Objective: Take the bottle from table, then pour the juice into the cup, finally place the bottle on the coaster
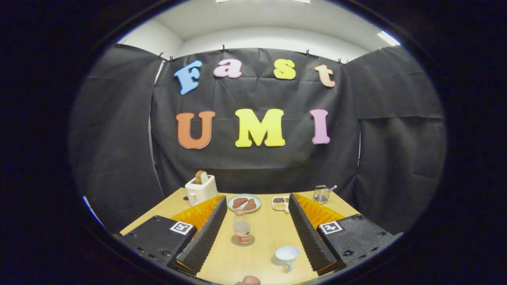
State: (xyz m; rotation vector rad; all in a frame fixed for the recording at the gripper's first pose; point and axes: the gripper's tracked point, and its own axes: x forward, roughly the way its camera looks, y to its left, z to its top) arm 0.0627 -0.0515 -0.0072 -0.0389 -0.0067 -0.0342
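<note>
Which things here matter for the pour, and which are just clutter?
For the job: bottle, standing on the coaster; cup; gripper, open, bottle between its fingers.

Lying about: toaster with toast; plate of food; small divided dish; wire basket.

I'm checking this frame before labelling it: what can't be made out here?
All in the gripper view:
- Bottle: its base hides the coaster; juice level too small to tell.
- Cup: contents unclear.
- Small dish and wire holder: contents too small.
- Gripper: open, fingers astride the bottle, their rear ends cut off by the edge.
</note>
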